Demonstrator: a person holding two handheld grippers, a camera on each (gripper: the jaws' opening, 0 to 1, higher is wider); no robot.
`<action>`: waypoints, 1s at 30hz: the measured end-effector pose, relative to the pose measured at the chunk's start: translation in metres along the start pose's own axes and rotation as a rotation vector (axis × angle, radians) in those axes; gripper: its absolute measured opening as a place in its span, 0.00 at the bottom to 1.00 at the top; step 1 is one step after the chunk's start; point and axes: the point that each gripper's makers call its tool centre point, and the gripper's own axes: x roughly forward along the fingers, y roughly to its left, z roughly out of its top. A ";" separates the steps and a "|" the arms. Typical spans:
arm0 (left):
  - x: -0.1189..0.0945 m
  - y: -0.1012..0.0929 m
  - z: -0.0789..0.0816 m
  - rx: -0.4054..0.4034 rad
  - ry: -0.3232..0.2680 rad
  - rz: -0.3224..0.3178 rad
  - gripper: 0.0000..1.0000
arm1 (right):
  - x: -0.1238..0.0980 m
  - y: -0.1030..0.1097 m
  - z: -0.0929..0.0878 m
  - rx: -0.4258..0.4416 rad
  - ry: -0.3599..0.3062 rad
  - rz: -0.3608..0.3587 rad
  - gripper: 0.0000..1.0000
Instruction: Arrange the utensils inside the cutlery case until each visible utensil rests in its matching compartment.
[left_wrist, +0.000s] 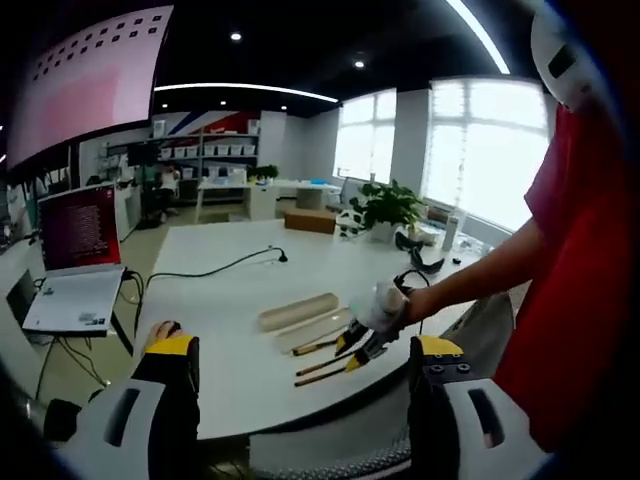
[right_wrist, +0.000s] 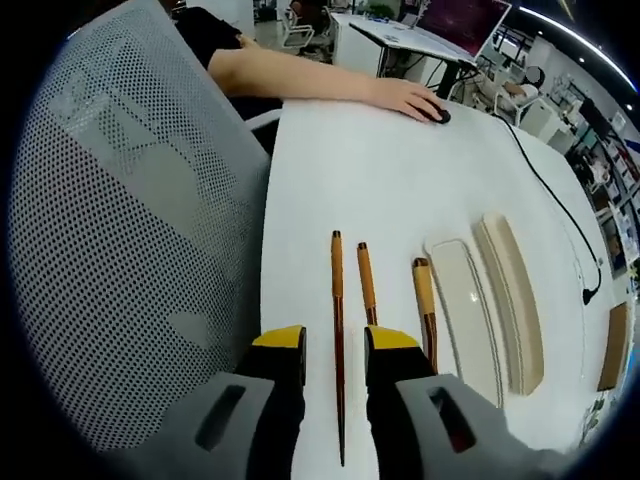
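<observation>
On the white table (left_wrist: 230, 300) in the left gripper view, the cutlery case (left_wrist: 297, 311) lies with its tray (left_wrist: 318, 329) beside it; contents too small to read. The left hand-held gripper (left_wrist: 300, 372) hangs wide open, empty. The right hand-held gripper (left_wrist: 362, 345) hovers by the wooden utensils (left_wrist: 320, 362); its jaws are hard to make out.

In the right gripper view, the right hand-held gripper (right_wrist: 334, 352) is open, straddling a chopstick (right_wrist: 338, 330) without gripping. A second chopstick (right_wrist: 366, 284) and a wooden handle (right_wrist: 424, 300) lie parallel, long axes pointing away. The tray (right_wrist: 465, 310) looks empty; the lid (right_wrist: 515, 300) lies beside it. A mesh chair (right_wrist: 130, 220) hides the table's left edge.
</observation>
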 end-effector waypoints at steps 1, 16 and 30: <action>-0.001 0.002 -0.003 0.011 0.014 0.010 0.88 | 0.001 0.001 0.000 0.008 0.002 0.003 0.18; -0.004 0.008 -0.014 -0.038 0.010 0.035 0.91 | 0.013 0.006 -0.008 -0.068 0.063 0.014 0.21; 0.000 0.013 -0.013 -0.103 -0.003 0.029 0.92 | 0.021 0.004 -0.008 -0.011 0.071 0.008 0.17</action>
